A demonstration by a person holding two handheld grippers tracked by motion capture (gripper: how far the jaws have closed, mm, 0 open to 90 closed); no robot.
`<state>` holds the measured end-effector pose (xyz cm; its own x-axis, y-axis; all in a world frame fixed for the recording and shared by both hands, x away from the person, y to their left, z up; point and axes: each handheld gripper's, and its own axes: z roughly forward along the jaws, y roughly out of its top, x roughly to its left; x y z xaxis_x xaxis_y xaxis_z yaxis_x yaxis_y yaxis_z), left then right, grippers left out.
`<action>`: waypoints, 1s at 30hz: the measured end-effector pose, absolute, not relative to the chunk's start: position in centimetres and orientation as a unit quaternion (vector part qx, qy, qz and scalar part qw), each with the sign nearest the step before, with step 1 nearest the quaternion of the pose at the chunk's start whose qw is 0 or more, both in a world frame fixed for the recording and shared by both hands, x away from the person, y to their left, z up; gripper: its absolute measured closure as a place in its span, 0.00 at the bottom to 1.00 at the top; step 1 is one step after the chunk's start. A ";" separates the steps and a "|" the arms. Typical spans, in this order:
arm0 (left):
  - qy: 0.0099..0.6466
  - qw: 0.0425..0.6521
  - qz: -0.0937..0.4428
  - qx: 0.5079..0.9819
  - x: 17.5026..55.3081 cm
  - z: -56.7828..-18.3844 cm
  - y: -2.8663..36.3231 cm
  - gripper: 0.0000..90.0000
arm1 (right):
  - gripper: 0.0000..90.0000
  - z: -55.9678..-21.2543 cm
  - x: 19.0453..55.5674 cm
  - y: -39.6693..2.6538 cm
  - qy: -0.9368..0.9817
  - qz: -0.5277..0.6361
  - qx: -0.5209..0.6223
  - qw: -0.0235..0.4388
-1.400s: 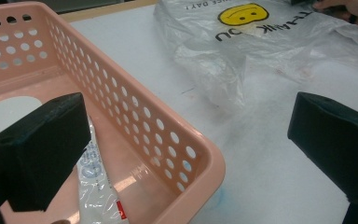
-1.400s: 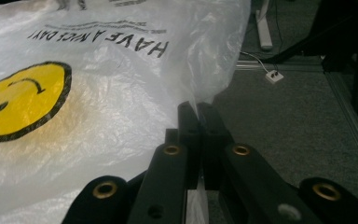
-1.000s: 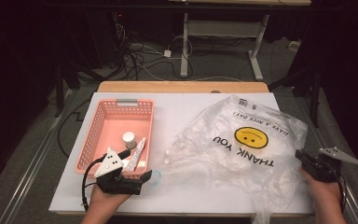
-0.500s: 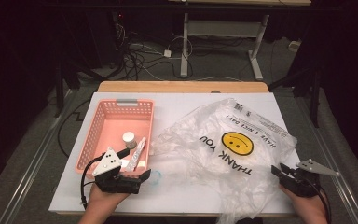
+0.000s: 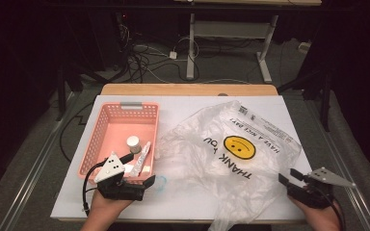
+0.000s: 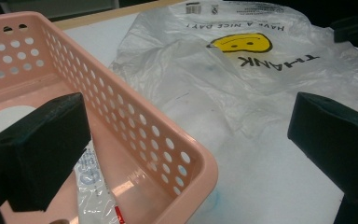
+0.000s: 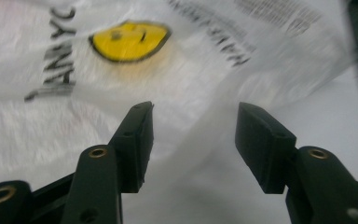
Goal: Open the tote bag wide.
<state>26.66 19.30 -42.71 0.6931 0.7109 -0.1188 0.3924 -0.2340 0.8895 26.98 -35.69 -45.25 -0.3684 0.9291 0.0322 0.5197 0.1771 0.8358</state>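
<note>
A: How will the plastic bag [image 5: 231, 154] behave when you take it?

B: I judge it very light, thin and soft. It has no stiffness, so it will fold and slide on the white table [image 5: 192, 108], and the film is slippery. It can tear if you pull hard on one point.

A: Where should you hold it?

B: At an edge or a handle, where the film is doubled. From the middle of the bag, the loose crumpled end at about 6 o'clock looks easiest for your right gripper [image 5: 289, 179].

A: How does it look now?

B: It is clear and wrinkled, with a yellow smiling face and black words "THANK YOU" and "HAVE A NICE DAY". It lies flat on the table, at 3 o'clock from the pink basket [image 5: 96, 139], and its left edge comes near the basket.

A: And the jaws?

B: Your right gripper's jaws have just been opening; they stand apart with nothing pressed between them, only the bag lying under them. Your left gripper [image 5: 147, 182] is wide apart too, and it straddles the near corner of the basket without clamping it.
</note>
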 end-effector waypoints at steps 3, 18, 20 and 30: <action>0.361 0.504 0.158 0.769 26.6 -42.7 19.3 0.00 | 0.53 -43.9 28.5 -37.2 0.712 0.416 0.499 0.267; 0.360 0.500 0.156 0.772 26.7 -42.9 18.9 0.00 | 0.78 -44.7 44.6 -37.5 0.771 0.331 0.502 0.209; 0.362 0.501 0.156 0.771 26.6 -42.8 19.0 0.00 | 1.00 -45.3 45.0 -37.5 0.776 0.317 0.504 0.207; 0.359 0.502 0.159 0.771 26.8 -42.7 19.2 0.00 | 1.00 -45.0 44.8 -41.1 0.716 0.330 0.560 0.252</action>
<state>26.76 19.17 -42.74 0.6912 0.7132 -0.1161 0.3947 -0.2381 0.8874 44.81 -41.07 -44.98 -0.2445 0.9696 0.0083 0.6364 0.1540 0.7558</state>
